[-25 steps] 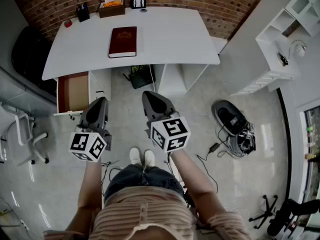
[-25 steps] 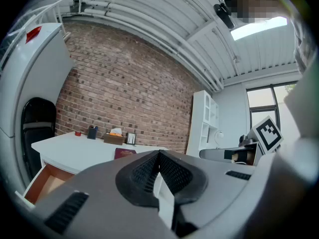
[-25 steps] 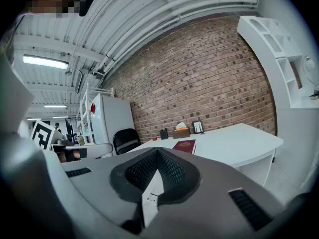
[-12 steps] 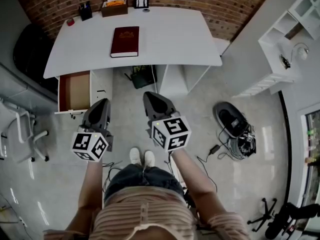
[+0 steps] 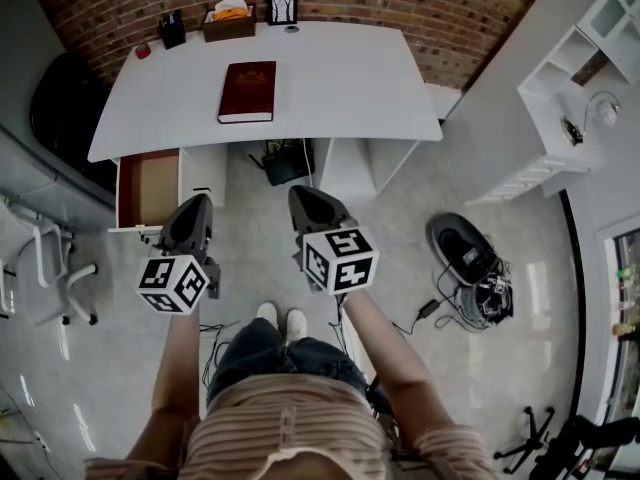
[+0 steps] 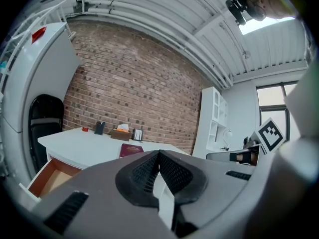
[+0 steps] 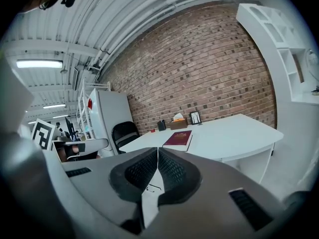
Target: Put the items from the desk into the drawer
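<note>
Two tools closed tight and empty: we hold left tool (image 5: 198, 204) and right tool (image 5: 302, 195) short of the white surface (image 5: 345, 78); the red book (image 5: 248, 91) lies mid-surface, the drawer (image 5: 147, 188) hangs open at its left.

No legible text, number or brand is found in any view. The dark red book (image 5: 247, 92) on the table (image 5: 350, 78) carries gold print and an emblem on its cover, too small to read. The cubes on the left hand-held gripper (image 5: 201, 201) and the right hand-held gripper (image 5: 299, 192) bear black-and-white square markers: patterns only, no letters. A red patch (image 6: 38, 34) on the white cabinet (image 6: 30, 78) cannot be read. The picture frame (image 5: 282, 7) shows no wording.
</note>
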A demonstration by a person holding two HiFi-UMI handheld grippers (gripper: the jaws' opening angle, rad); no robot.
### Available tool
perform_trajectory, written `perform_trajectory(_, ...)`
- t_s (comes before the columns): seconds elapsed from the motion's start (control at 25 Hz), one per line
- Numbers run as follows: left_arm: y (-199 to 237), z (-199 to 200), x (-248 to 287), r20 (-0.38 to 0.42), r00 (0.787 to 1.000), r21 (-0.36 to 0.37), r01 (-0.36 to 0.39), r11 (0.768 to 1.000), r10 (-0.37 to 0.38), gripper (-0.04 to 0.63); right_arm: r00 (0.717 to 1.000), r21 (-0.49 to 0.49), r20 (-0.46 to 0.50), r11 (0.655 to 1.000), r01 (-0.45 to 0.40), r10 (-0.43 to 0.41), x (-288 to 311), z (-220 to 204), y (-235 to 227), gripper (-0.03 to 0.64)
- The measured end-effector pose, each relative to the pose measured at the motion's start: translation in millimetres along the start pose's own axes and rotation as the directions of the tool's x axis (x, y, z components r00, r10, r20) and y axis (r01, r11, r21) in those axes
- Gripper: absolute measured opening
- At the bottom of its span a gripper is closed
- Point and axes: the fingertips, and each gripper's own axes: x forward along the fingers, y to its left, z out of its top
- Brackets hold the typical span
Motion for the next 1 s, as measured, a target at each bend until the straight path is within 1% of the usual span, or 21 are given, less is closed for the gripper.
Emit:
perform_trajectory(0.24, -3, 9, 12, 0.009, 1.000, 0.007, -0.017, 1.000, 0.017, 0.009, 1.000, 0.027, 0.020, 1.000, 0.007, -0.007, 5, 17, -21, 0.017)
perform_trajectory(0.36, -4, 11, 19, 0.010, 1.000, 0.018, -0.022, 1.000, 0.022, 0.009, 1.000, 0.046, 0.029, 0.999, -0.007, 0.006, 9, 22, -24, 0.017)
perform_trajectory(0.52, -3, 15, 28, 0.007, 1.000, 0.023, -0.021, 1.000, 0.021, 0.009, 1.000, 0.044, 0.017, 0.999, -0.009, 0.008, 17, 24, -26, 0.017)
perform_trajectory(0.64, 4, 18, 40, 0.002, 1.000, 0.028, -0.023, 0.999, 0.023, 0.009, 1.000, 0.055, 0.020, 0.998, -0.014, 0.013, 29, 28, -28, 0.017)
perform_trajectory(0.8, 20, 18, 58, -0.008, 1.000, 0.016, -0.030, 0.999, 0.030, 0.009, 1.000, 0.059, 0.003, 0.998, -0.016, 0.015, 49, 27, -35, 0.017)
perform_trajectory(1.0, 49, 18, 90, -0.023, 1.000, 0.010, -0.015, 1.000, 0.015, 0.009, 1.000, 0.066, -0.018, 0.998, 0.023, -0.022, 90, 27, -49, 0.017)
